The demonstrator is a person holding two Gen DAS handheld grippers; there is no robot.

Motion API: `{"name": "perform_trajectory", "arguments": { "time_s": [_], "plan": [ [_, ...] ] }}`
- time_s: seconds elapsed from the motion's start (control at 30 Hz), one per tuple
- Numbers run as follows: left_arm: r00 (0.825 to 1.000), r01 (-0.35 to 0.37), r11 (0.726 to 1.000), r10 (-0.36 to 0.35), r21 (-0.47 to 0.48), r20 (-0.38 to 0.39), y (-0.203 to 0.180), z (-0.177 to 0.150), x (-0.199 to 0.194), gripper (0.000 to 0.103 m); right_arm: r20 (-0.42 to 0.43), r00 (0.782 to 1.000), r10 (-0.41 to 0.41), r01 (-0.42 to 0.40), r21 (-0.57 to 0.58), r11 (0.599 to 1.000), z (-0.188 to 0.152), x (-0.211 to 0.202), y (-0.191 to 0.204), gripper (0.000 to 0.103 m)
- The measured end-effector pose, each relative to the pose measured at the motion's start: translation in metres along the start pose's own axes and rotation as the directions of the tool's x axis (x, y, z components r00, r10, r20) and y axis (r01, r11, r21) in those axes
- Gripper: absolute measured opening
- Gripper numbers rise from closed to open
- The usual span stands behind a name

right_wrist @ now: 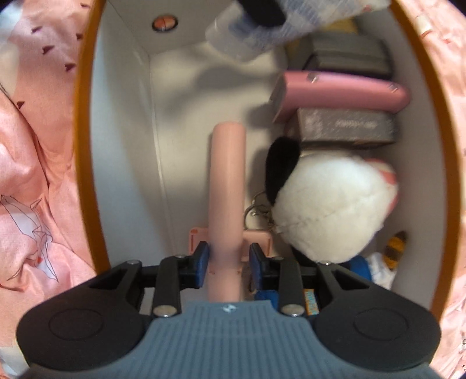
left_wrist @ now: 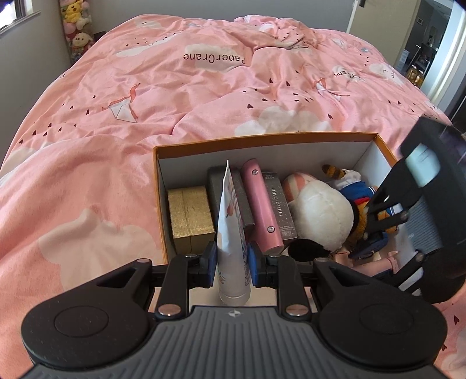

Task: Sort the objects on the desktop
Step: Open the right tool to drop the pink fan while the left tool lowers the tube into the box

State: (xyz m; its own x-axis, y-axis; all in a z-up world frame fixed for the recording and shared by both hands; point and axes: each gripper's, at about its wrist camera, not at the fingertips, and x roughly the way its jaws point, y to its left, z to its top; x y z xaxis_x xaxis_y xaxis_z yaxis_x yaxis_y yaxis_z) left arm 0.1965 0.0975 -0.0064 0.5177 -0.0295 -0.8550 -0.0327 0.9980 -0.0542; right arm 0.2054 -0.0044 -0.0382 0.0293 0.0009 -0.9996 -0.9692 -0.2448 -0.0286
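Observation:
An orange-rimmed white box (left_wrist: 262, 139) sits on the bed. My left gripper (left_wrist: 231, 261) is shut on a white tube (left_wrist: 231, 233), holding it upright over the box's near left part. Inside lie a gold box (left_wrist: 190, 214), a pink case (left_wrist: 263, 204), a grey "PHOTO CARD" box (left_wrist: 281, 205), a white plush (left_wrist: 319, 214) and a sailor plush (left_wrist: 356, 186). My right gripper (right_wrist: 228, 261) is inside the box (right_wrist: 87, 116). Its jaws stand around a pink cylindrical handle (right_wrist: 228, 180), the left pad touching, a gap at the right pad. The right gripper also shows in the left wrist view (left_wrist: 375, 233).
The box rests on a pink printed duvet (left_wrist: 145, 102). Stuffed toys (left_wrist: 77, 26) stand at the far left wall. A doorway (left_wrist: 431, 43) is at the far right. In the right wrist view the white plush (right_wrist: 329, 204) and its keyring (right_wrist: 256, 208) lie just right of the handle.

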Motion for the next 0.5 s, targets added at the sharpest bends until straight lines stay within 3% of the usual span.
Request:
{"name": "perform_trajectory", "arguments": {
  "time_s": [0.1,0.27,0.43,0.5],
  "plan": [
    [1.000,-0.004,1.000,0.004,-0.002,-0.010,0.000,-0.002,0.004,0.025,0.090,0.996,-0.030,0.027,0.032,0.999,-0.001,-0.020,0.002,0.033],
    [1.000,-0.013,1.000,0.013,-0.004,-0.025,0.001,-0.005,0.008,0.025,0.248,0.966,-0.074,0.043,0.128,0.991,0.009,-0.043,0.007,0.027],
    [0.999,-0.022,1.000,0.022,0.004,-0.029,0.002,-0.007,0.008,0.025,0.359,0.930,-0.077,-0.001,0.211,0.978,0.023,-0.047,0.020,0.017],
    [0.999,-0.039,0.999,0.039,0.016,-0.018,0.001,-0.007,0.006,0.025,0.400,0.914,-0.069,-0.026,0.228,0.973,0.020,-0.037,0.004,0.014]
  ]
}}
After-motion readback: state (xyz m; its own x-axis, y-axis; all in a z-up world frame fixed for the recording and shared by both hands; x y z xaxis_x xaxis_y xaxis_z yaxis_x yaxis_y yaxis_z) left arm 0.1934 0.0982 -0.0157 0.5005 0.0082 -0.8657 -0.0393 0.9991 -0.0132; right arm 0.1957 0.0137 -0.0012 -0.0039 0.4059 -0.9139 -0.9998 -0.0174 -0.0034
